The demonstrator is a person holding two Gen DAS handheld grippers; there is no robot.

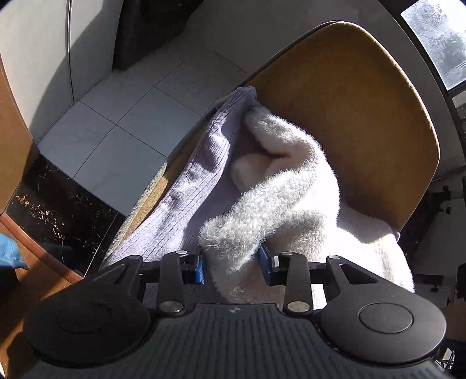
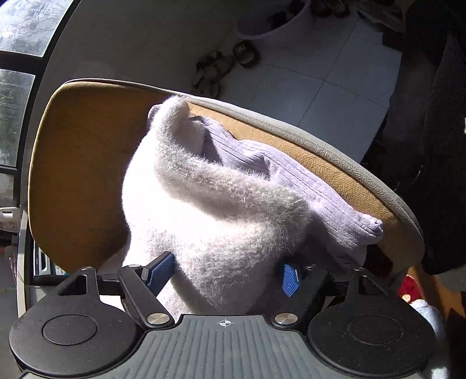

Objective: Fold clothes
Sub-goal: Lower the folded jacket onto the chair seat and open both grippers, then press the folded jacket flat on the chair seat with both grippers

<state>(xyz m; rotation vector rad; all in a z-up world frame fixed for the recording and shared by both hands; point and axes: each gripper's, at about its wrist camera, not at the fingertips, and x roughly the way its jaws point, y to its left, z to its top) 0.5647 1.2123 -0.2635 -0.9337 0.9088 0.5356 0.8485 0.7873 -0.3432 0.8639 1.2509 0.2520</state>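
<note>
A fuzzy white sweater [image 1: 279, 198] lies bunched on a mustard chair seat [image 1: 349, 102], on top of a lilac ribbed garment [image 1: 189, 186] that runs along the seat's left edge. My left gripper [image 1: 233, 266] is shut on a fold of the sweater's near end, with both blue pads pressed into the fluff. In the right wrist view the same sweater [image 2: 209, 204] rises in a sunlit heap, and the lilac garment [image 2: 320, 198] lies to its right by the seat [image 2: 87, 160] rim. My right gripper [image 2: 225, 275] grips a thick bundle of it, jaws held wide by the bulk.
Pale tiled floor [image 1: 116, 131] surrounds the chair. Brown wooden furniture [image 1: 11, 145] stands at the left, and a window [image 1: 437, 35] at the far right. Sandals [image 2: 215, 70] and a white pot [image 2: 276, 23] sit on the floor beyond; dark cloth [image 2: 431, 145] hangs at the right.
</note>
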